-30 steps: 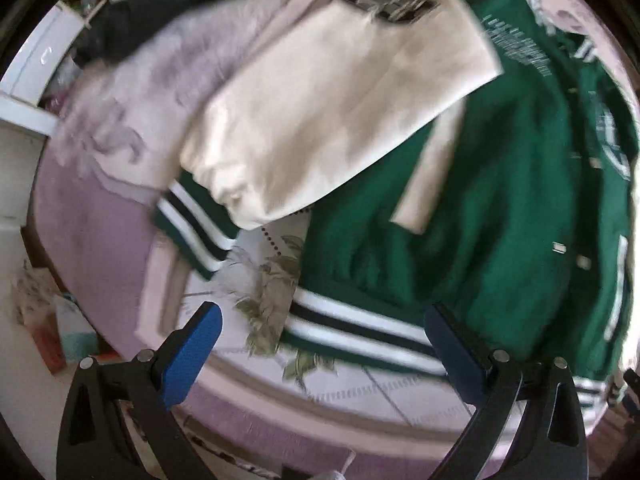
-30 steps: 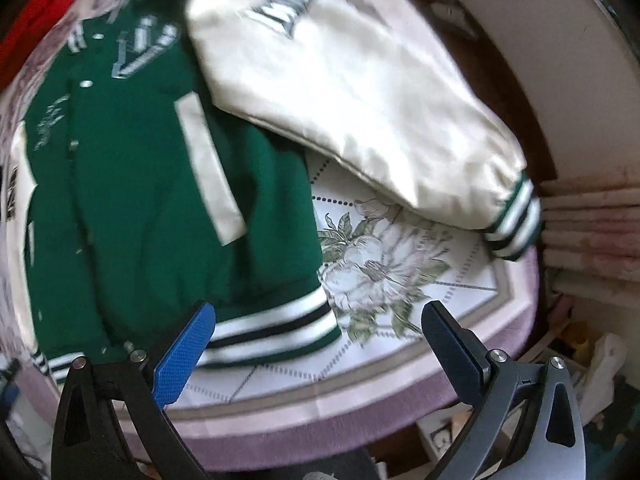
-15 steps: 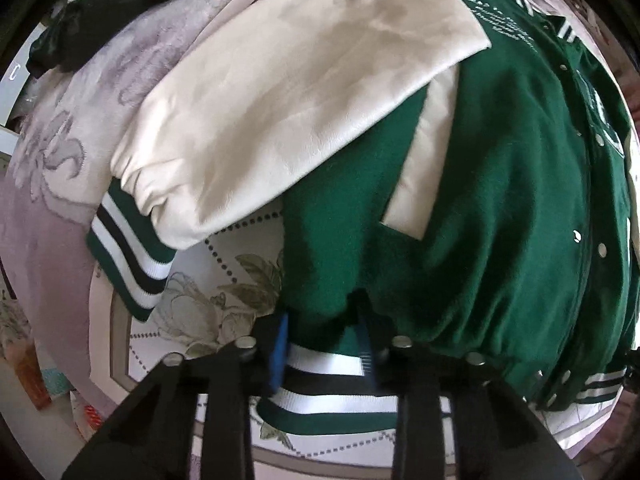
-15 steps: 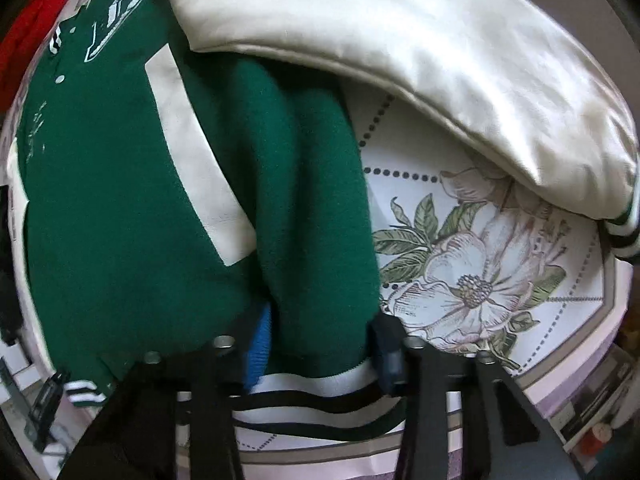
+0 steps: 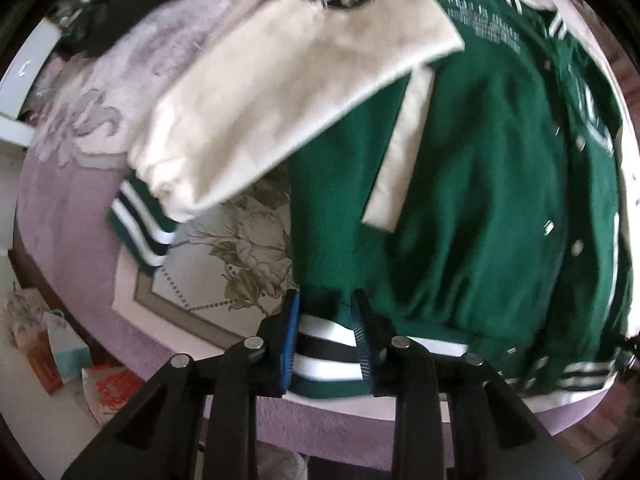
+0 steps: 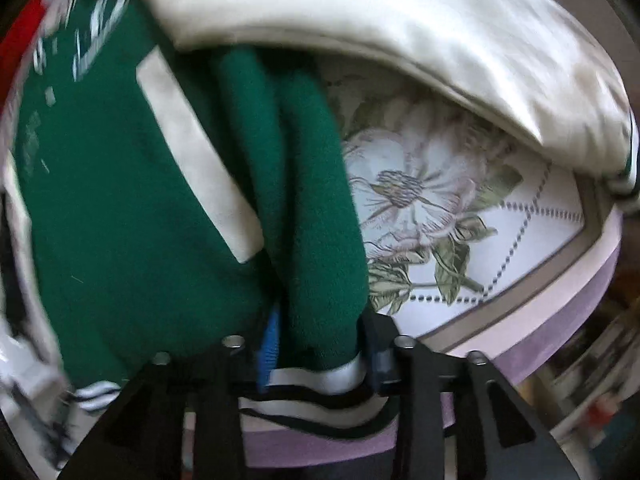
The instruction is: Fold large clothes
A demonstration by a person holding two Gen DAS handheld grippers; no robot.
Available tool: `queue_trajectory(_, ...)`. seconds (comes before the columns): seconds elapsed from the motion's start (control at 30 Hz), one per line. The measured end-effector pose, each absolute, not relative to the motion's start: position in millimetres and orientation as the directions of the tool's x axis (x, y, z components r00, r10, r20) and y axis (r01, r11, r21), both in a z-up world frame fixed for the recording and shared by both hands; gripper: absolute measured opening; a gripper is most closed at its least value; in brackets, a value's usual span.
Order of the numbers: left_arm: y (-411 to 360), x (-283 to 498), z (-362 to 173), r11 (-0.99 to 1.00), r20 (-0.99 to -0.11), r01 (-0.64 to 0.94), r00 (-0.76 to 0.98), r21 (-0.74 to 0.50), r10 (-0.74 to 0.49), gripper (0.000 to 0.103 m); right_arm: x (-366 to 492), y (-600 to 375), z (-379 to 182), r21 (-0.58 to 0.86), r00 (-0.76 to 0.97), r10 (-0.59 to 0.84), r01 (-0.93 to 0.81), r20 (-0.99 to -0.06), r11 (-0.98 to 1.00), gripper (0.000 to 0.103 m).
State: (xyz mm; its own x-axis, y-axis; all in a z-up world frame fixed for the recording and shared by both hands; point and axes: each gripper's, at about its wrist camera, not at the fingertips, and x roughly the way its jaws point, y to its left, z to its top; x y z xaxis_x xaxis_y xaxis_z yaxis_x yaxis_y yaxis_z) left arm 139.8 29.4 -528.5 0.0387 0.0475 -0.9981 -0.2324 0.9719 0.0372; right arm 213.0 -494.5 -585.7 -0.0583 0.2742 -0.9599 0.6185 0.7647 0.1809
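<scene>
A green varsity jacket with cream sleeves lies face up on the bed. Its left-hand sleeve spreads out to the side and ends in a striped cuff. My left gripper is clamped on the striped hem at the jacket's bottom corner, though its jaws are opening a little. In the right wrist view the jacket bunches into folds. My right gripper pinches that bunched green cloth and the hem, jaws easing open around it. The other sleeve lies beyond.
The bed has a floral cover with a purple border; its edge runs just below both grippers. Dark clothing lies at the far left. Bags stand on the floor. Something red shows at the left.
Both grippers were wide open above the bed edge, then came down and closed on the jacket's bottom hem. The cloth now bunches and lifts between their pads.
</scene>
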Motion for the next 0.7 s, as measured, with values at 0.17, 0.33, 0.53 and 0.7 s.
queue_trajectory(0.17,-6.7,169.4,-473.9,0.972,-0.992,-0.235,0.126,-0.009,0.021,0.095,175.4,-553.7,-569.4,0.327,0.216,0.276,0.824,-0.936,0.463,0.069)
queue_trajectory(0.33,-45.7,230.6,-484.2,0.993,-0.97,-0.117,0.243,-0.001,0.028,0.095,142.0,-619.4,-602.8,0.435,0.414,0.2,0.897,-0.888,0.074,0.069)
queue_trajectory(0.53,-118.7,279.5,-549.6,0.996,-0.975,0.025,0.207,0.084,0.077,0.095,150.9,-641.6,-613.6,0.576,0.576,0.027,0.817,-0.817,-0.03,0.068)
queue_trajectory(0.7,-130.3,294.8,-608.3,0.997,-0.995,0.014,0.06,0.08,0.079,0.096,173.9,-645.6,-632.7,0.617,0.615,-0.038,0.786,-0.787,-0.049,0.02)
